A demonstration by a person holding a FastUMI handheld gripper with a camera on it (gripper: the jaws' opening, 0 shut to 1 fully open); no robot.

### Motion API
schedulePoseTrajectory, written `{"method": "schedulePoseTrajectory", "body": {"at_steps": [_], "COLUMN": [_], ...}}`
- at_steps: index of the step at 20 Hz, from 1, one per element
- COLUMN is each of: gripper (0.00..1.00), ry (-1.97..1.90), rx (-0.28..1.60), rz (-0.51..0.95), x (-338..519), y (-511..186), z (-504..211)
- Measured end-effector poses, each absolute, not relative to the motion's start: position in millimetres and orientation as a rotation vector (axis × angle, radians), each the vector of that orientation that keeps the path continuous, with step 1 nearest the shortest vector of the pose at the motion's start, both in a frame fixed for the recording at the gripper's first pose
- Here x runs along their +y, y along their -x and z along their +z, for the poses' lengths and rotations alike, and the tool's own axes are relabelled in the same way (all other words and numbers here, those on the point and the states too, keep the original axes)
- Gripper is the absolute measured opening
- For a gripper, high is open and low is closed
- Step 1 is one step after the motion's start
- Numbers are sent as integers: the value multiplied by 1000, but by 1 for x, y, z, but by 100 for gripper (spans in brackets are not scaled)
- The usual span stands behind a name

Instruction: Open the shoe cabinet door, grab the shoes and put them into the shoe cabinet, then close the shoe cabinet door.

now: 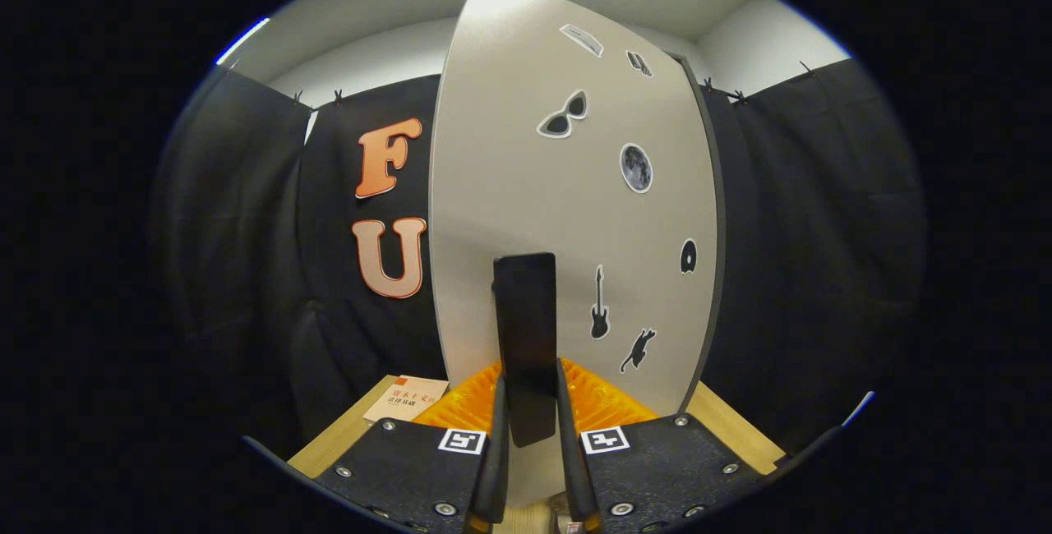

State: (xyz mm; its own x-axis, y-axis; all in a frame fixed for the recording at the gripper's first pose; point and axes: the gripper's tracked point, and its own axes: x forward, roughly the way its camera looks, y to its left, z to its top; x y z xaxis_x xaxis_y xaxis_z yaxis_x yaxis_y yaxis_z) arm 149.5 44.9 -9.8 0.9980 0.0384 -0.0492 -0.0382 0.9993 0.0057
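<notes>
The shoe cabinet door (526, 214) was the biggest thing ahead of you: a tall, flat, smooth panel in a pale matte grey with a thin dark edge down its right side, standing upright and turned so its face ran away from your fingers. Its surface carried a scatter of flat cut-out stickers: a pair of sunglasses (563, 116) high up, a round moon (636, 168) below it, a small guitar (599, 315) and a leaping cat shape (639, 348) lower down, with two small rectangular ones near the top that were too small to make out. Behind the door hung the booth's soft, creased black cloth (822, 230), clipped along its top to a plain white wall. Under the door lay a light wooden tabletop (341, 435), and on it a small flat booklet (407, 399) sat just left of the door's foot. The door's handle (526, 345) was a long, dark, glossy rectangular slab standing proud of the panel. Your gripper (530, 427) had narrowed onto that handle, both fingers pressing its lower end from either side, so you held it firmly. The shoes could not be seen from where you were.
</notes>
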Motion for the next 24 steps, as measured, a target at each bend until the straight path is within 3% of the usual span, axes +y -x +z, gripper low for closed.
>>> {"method": "schedulePoseTrajectory", "body": {"at_steps": [24], "gripper": [28], "ry": [-29], "rx": [74], "rz": [-89], "x": [-66], "y": [-91], "z": [-16]}}
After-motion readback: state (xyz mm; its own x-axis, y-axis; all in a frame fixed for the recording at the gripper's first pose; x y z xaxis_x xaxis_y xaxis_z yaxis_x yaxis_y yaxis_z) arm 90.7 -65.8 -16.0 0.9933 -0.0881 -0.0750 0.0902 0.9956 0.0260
